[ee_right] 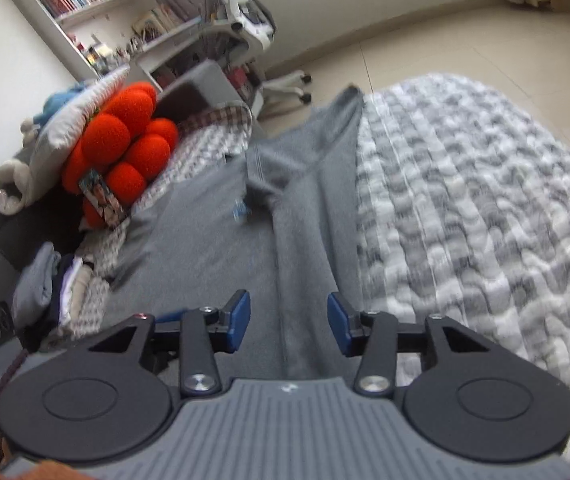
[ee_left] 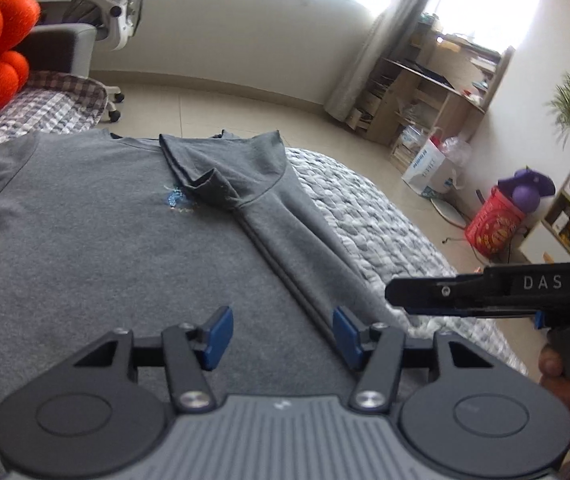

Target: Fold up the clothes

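- On the bed, a grey T-shirt (ee_left: 97, 240) lies flat on a grey-and-white quilt (ee_left: 365, 216), front up, with a small blue print (ee_left: 175, 200) on the chest.
- Its long axis runs away from both cameras: collar at the far end, hem at the near end, under the grippers.
- Its right side is folded in over the body, so a long straight fold edge (ee_left: 281, 268) runs along that axis from near the left gripper toward the collar.
- The right sleeve (ee_left: 209, 184) lies doubled on the chest, touching the print.
- The left gripper (ee_left: 281, 332) hangs over the near part of the shirt, jaws apart and gripping nothing; its right blue pad sits above the fold edge, though whether it touches the cloth I cannot tell.
- The right gripper (ee_right: 289, 328) is above the folded strip (ee_right: 305, 264), jaws likewise released, with only cloth seen in the gap below them.
- From the left wrist view the right gripper (ee_left: 397, 292) comes in from the right side, its tip over the shirt's right edge, with a hand (ee_left: 565, 396) on its handle.
- Beside the shirt on the left stands an orange plush (ee_right: 125, 148) against a pillow (ee_right: 73, 120), with a pile of clothes (ee_right: 53, 280) nearer.
- Beyond the bed are an office chair (ee_left: 113, 8), a tiled floor (ee_left: 225, 108), a wooden shelf (ee_left: 425, 92) by a curtain (ee_left: 381, 44) and a red bag (ee_left: 493, 224).
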A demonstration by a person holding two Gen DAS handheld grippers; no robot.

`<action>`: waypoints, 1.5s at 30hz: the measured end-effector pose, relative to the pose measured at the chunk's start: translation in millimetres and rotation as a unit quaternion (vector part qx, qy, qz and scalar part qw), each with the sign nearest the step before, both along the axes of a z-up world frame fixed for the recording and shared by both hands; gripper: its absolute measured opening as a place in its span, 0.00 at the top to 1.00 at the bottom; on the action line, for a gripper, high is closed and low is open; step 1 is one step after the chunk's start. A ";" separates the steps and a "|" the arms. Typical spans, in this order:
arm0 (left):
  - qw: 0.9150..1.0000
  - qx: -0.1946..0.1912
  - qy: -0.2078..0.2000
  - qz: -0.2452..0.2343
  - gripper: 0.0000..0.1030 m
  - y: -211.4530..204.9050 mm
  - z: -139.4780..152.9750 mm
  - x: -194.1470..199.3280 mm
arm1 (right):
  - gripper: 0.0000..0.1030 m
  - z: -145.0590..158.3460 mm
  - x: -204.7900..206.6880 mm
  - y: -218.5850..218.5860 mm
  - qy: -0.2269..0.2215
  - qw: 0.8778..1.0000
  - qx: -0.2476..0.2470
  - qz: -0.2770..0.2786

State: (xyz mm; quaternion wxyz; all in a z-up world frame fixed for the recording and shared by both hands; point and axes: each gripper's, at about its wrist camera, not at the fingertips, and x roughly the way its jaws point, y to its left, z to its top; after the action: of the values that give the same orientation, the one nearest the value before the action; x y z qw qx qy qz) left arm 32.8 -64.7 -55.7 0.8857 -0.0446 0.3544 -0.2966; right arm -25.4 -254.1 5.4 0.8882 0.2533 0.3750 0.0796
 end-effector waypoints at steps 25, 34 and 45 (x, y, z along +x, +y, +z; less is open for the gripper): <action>0.990 -0.069 0.110 -0.057 0.57 -2.7 -11.7 8.0 | 0.54 -8.9 -60.5 5.3 0.035 0.988 0.031 0.145; 0.987 -0.051 0.122 -0.092 0.87 -12.3 -16.1 3.3 | 0.54 -9.0 -79.3 23.4 0.039 0.980 -0.035 0.193; 0.983 -0.084 0.131 -0.100 0.72 -24.5 -32.2 2.7 | 0.61 -10.3 -100.9 49.2 0.033 0.952 -0.207 0.224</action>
State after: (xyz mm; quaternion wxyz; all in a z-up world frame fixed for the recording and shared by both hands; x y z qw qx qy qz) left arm 35.6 -89.3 -87.9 0.7906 -0.1221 0.4439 -0.4036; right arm -126.2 -204.9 -4.9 0.8676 -0.0244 0.4591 0.1893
